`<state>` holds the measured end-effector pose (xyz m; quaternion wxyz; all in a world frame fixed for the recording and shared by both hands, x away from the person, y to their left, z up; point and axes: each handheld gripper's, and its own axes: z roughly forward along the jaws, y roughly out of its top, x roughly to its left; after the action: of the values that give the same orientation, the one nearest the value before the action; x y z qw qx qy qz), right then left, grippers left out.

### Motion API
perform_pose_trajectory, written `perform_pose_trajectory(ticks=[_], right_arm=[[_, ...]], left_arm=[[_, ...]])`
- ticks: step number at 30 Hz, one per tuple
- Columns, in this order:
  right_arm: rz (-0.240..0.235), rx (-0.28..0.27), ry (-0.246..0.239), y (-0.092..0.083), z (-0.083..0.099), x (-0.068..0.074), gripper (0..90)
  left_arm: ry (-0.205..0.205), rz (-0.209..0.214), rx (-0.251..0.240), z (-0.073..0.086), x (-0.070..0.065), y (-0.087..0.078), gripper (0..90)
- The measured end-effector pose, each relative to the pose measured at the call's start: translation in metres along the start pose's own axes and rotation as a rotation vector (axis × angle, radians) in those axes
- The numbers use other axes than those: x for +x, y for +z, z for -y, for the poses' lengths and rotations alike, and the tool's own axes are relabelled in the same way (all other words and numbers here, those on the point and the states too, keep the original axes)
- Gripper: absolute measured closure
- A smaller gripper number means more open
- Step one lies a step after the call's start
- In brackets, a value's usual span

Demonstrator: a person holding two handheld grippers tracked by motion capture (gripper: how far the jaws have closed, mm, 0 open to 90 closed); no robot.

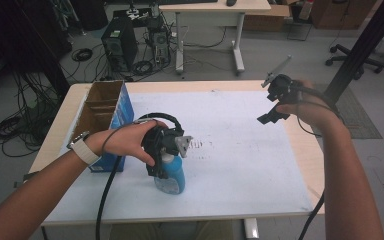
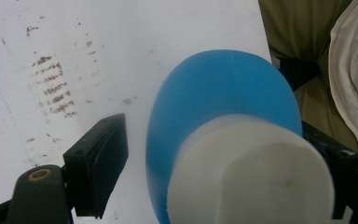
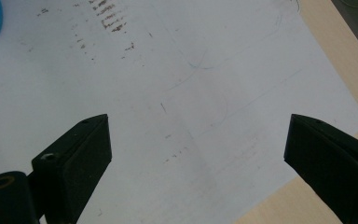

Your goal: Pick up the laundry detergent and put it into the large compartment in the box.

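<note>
Already the blue bottle [image 2: 214, 121] sits between the jaws of the left gripper [image 1: 166, 157], its white cap end nearest that gripper's camera and its long axis running straight away from it; one pad looks to touch its side while the other stands just clear (so no grip yet, as I judge). Well off to the side, the right gripper [image 1: 276, 102] hangs wide and empty above the worktop [image 1: 240, 165].

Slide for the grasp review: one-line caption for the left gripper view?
Left gripper jaws straddle a blue plastic bottle with a white cap over the white table sheet, one jaw not yet touching.
</note>
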<state>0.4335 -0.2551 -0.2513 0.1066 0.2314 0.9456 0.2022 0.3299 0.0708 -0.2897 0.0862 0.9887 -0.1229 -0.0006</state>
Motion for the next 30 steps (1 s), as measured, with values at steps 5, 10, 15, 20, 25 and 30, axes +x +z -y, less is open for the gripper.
perform_pose_trajectory(ticks=[5,10,15,20,25,30], right_arm=[[0.001,0.002,0.000,0.0001,0.0000,0.0001,7.5],[0.000,0.003,0.000,0.0003,0.0002,-0.0001,7.5],[-0.001,0.002,-0.001,0.0011,0.0006,-0.0004,7.5],[-0.001,0.002,0.001,0.0011,0.0006,-0.0005,7.5],[-0.001,0.002,0.001,0.0013,0.0007,-0.0004,7.5],[-0.001,0.003,0.001,0.0012,0.0007,-0.0002,7.5]], left_arm=[[0.002,0.009,-0.003,-0.0002,0.0006,0.0005,25.0],[-0.001,0.016,-0.007,0.0004,0.0013,0.0001,27.5],[0.004,0.028,-0.013,0.0007,0.0008,0.0001,31.0],[0.011,0.042,-0.017,0.0010,0.0000,-0.0002,35.4],[0.017,0.041,-0.019,0.0012,-0.0006,-0.0003,37.0],[0.019,0.038,-0.018,0.0009,-0.0008,-0.0003,37.1]])
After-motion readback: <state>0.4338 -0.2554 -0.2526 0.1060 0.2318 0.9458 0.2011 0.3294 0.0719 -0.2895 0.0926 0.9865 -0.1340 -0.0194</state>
